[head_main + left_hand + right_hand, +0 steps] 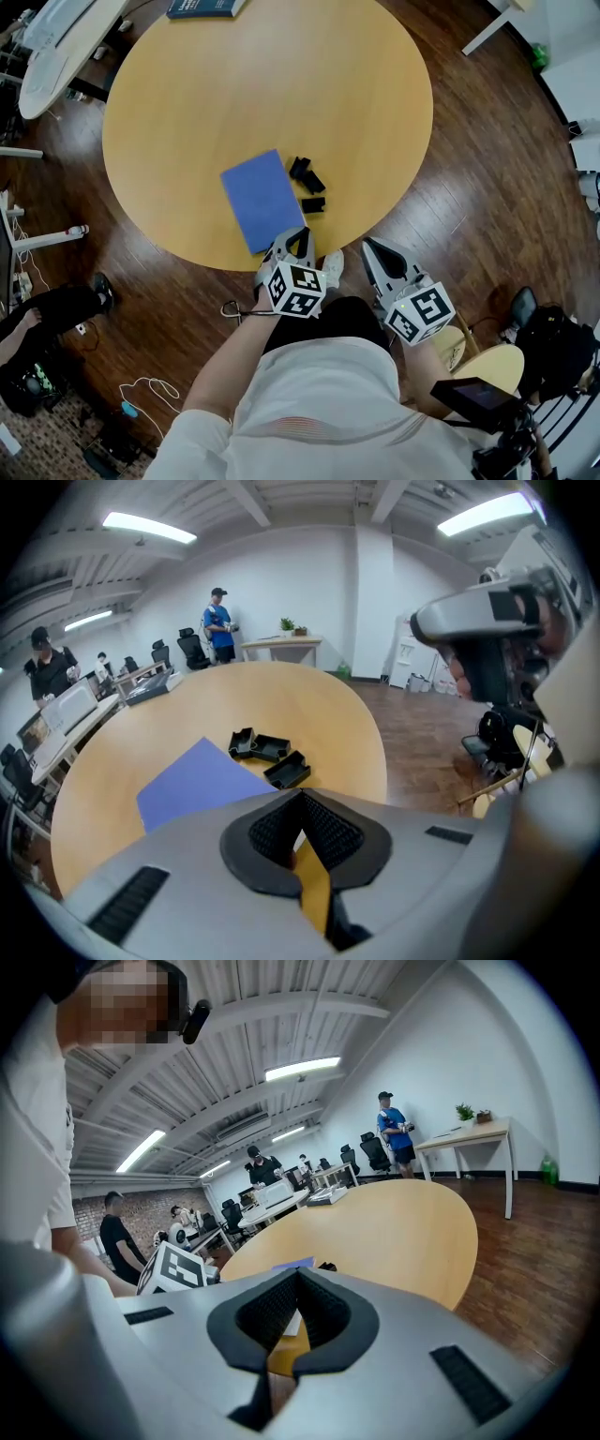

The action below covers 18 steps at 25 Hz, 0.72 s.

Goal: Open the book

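Note:
A closed blue book lies flat on the round yellow table, near its front edge. The left gripper view shows the book just ahead of the jaws, and the right gripper view only a blue sliver of it. My left gripper hovers at the table's near rim, just beside the book's near corner, shut and holding nothing. My right gripper hangs off the table over the floor, to the right of the left one, shut and holding nothing.
Small black trays sit right beside the book's right edge. A dark book lies at the table's far edge. Desks, chairs and people stand in the background; a backpack and a small round stool are at the right.

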{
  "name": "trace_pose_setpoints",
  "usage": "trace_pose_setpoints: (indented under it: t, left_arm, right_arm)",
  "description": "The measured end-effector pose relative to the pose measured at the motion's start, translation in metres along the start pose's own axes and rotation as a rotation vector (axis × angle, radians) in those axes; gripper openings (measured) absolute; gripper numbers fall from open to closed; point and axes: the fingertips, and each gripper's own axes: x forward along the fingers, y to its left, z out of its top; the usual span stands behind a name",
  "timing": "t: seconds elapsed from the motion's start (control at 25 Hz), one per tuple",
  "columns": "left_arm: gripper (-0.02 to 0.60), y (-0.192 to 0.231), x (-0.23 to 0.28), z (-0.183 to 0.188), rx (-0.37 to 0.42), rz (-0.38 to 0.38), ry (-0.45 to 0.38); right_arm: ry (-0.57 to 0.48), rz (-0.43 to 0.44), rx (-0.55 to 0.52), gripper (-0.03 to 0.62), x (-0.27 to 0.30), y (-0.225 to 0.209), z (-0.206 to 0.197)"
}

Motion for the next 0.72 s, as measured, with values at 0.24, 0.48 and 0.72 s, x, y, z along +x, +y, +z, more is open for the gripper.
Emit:
trace_pose_setpoints:
  t: [0.24,0.48,0.72]
  left_arm:
    - [0.011,0.021,-0.048,0.016,-0.185,-0.005,-0.147]
    - [0.011,0.065,-0.108,0.019,-0.391,0.055,-0.29]
    - [0.011,0.111,-0.162,-0.012,-0.573,0.159,-0.355]
  right_arm:
    - [0.01,0.037,-0.024,-0.003,0.011,0.013,0.003]
    - [0.025,0.123,-0.063,-0.003,0.035,0.042,0.012]
    - [0.046,0.207,-0.109,-0.003,0.06,0.082,0.02]
